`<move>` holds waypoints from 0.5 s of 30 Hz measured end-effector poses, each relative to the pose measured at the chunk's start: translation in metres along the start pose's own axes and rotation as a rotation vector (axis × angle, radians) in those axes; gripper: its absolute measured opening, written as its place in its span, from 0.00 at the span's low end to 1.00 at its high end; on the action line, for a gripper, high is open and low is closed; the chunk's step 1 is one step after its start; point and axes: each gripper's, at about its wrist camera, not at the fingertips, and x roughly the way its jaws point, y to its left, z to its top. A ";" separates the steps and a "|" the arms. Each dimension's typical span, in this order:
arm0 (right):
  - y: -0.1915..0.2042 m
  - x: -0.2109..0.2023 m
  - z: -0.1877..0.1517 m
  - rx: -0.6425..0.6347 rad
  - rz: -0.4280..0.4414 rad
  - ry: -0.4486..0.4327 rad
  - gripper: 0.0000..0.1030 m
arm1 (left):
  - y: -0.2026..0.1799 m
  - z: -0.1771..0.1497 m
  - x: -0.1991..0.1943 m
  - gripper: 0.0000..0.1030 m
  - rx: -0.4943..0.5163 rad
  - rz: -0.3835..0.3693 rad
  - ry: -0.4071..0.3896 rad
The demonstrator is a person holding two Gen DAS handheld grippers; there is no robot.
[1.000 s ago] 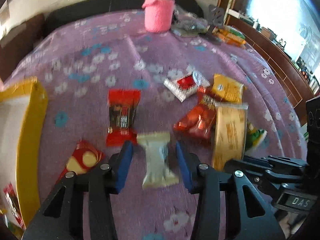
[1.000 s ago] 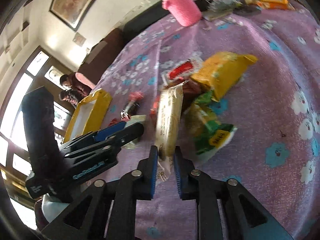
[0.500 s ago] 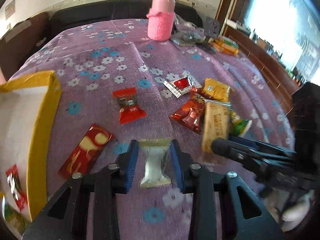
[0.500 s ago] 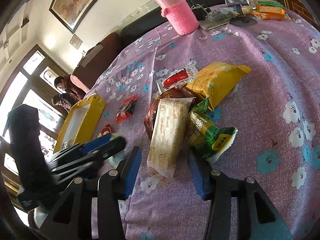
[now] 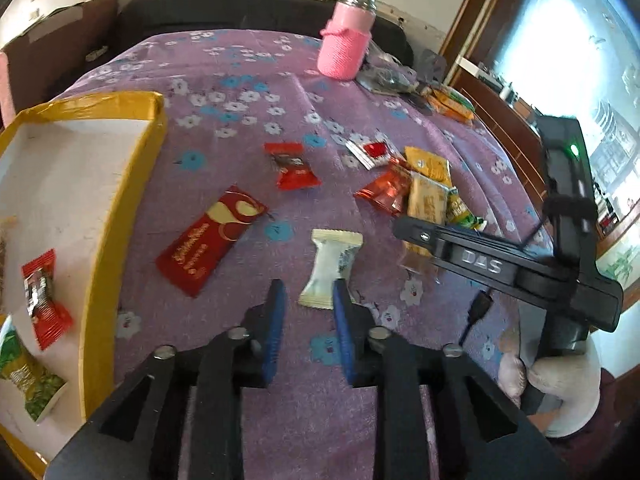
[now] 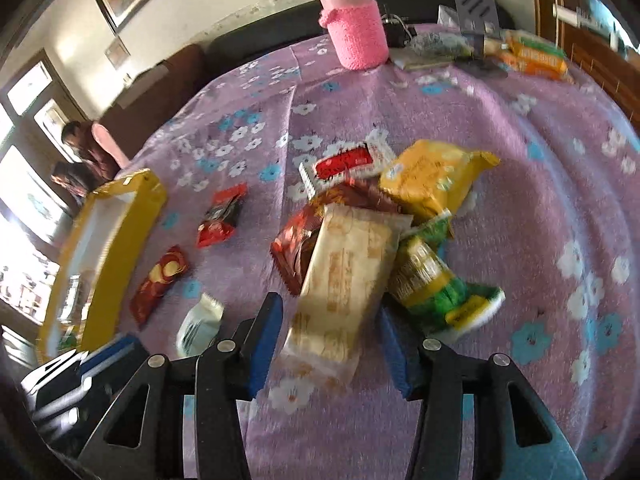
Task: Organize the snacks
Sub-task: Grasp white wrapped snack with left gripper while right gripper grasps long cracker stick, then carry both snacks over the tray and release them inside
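A white snack packet lies on the purple flowered cloth; my left gripper is open and empty with the packet's near end just at its fingertips. My right gripper is open around the near end of a long beige biscuit packet, which lies on the pile of yellow, green and red-brown snacks. The yellow-edged box at left holds a red candy and a green packet. The white packet also shows in the right wrist view.
A dark red flat packet, a red candy and a white-red packet lie loose on the cloth. A pink-sleeved bottle and orange packets stand at the far edge. The right gripper's body is close at right.
My left gripper pulled back and left off the white packet, which now lies on the cloth. My right gripper opened wider around the beige biscuit packet.
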 end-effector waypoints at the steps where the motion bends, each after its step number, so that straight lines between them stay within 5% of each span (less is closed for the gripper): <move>1: 0.001 0.001 0.001 -0.005 -0.021 -0.005 0.38 | -0.003 0.000 0.002 0.30 0.015 -0.002 0.000; 10: -0.015 -0.013 -0.014 0.025 0.051 0.015 0.25 | -0.023 0.009 0.036 0.44 0.117 0.023 0.048; 11: -0.017 -0.015 -0.017 0.033 0.074 0.021 0.11 | -0.027 0.007 0.036 0.31 0.140 0.045 0.033; 12: -0.020 -0.018 -0.019 0.046 0.104 0.027 0.11 | -0.030 0.005 0.036 0.22 0.160 0.065 0.036; 15: -0.021 -0.024 -0.025 0.041 0.112 0.014 0.11 | -0.030 0.000 0.031 0.17 0.167 0.066 0.026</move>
